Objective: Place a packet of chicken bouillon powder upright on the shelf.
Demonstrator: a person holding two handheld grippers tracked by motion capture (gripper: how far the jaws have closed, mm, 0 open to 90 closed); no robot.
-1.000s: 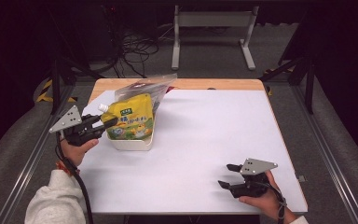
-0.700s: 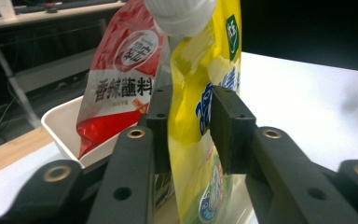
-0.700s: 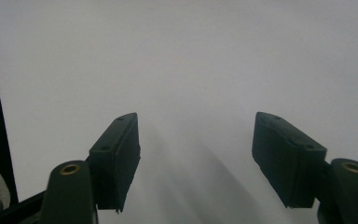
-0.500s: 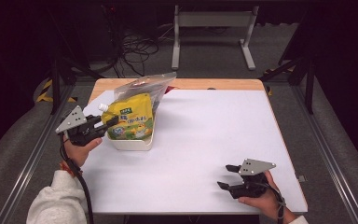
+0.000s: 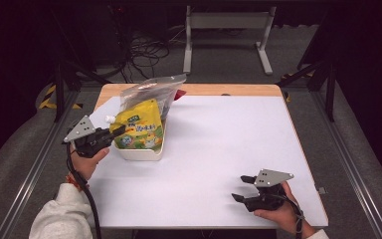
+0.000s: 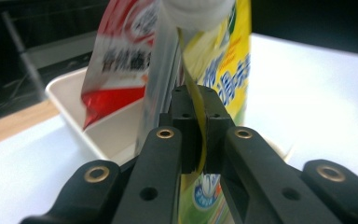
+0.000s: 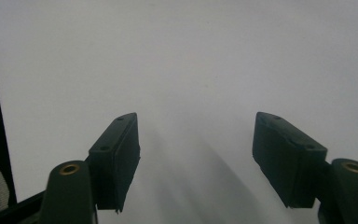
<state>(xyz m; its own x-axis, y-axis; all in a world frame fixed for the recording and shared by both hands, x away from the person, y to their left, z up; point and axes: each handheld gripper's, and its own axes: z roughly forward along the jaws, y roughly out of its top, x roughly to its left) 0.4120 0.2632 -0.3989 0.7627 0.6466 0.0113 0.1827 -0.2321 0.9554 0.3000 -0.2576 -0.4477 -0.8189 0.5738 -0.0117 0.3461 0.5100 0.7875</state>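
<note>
Left gripper [image 5: 118,132] clamped on glossy yellow pouch [image 5: 140,130] edge, upright in white rectangular tub [image 5: 142,153]; right gripper [image 5: 243,188] jaws apart over matte table [image 5: 219,134].

Your left gripper [image 6: 199,140] is matt black plastic with brass-coloured inserts, pinching a glossy yellow film pouch [image 6: 223,60]; smooth white plastic tray [image 5: 138,153]; matt white tabletop [image 5: 219,149].

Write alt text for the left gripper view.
The left gripper is shut, jaws pinching the thin edge of a yellow pouch with a white cap. Behind it stand a red-and-white packet and a white tray on the white table.
</note>
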